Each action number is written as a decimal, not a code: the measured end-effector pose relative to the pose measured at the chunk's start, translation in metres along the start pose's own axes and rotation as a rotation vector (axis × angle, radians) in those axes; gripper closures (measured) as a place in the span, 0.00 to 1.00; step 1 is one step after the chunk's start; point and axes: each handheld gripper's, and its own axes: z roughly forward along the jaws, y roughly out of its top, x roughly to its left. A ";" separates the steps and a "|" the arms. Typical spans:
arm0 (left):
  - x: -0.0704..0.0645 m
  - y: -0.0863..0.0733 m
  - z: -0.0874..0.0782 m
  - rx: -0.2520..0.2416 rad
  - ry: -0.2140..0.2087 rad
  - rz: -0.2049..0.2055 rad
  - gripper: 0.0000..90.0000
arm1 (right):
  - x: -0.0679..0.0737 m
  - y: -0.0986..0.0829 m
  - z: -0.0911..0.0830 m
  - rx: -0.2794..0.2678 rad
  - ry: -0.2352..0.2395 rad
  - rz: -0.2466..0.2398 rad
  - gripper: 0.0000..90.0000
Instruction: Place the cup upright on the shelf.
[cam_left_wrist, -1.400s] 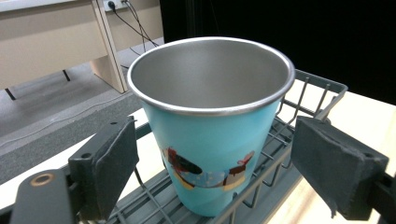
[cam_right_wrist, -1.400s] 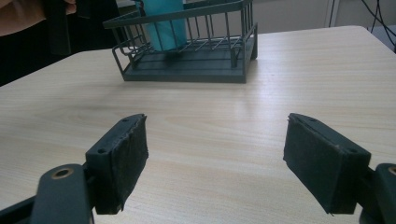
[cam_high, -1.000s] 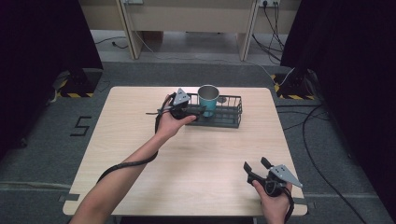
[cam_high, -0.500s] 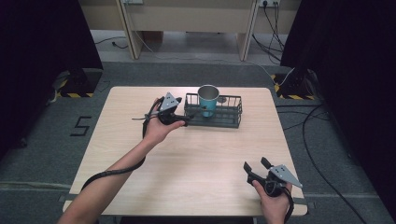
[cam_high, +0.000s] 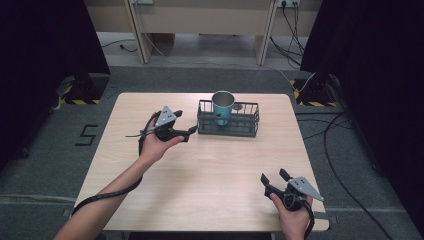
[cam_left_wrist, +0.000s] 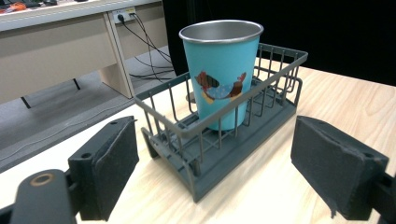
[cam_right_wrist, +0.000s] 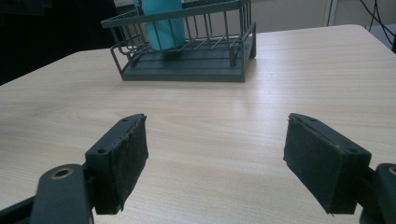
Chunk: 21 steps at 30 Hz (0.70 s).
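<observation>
Up close, cup (cam_left_wrist: 220, 74) pattern, rack (cam_left_wrist: 224, 140), gripper (cam_left_wrist: 233, 168) wide.

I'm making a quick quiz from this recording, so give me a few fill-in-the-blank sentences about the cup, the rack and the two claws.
1. The teal cup stands upright inside the grey wire ____.
2. The left claw, beside the rack, has its jaws ____.
3. The right claw is held over the ____ right corner of the table.
4. The cup's rim is bare ____.

Missing words: rack; open; near; metal
</observation>
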 end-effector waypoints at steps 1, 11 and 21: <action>0.001 -0.001 -0.002 -0.001 0.001 0.000 0.16 | 0.000 0.000 0.000 -0.001 -0.001 -0.002 0.25; 0.005 -0.008 -0.027 -0.015 0.011 -0.006 0.16 | 0.000 0.000 0.000 0.001 0.001 0.001 0.25; 0.004 -0.022 -0.051 -0.016 0.019 -0.011 0.16 | 0.000 0.000 -0.001 0.002 -0.001 0.002 0.25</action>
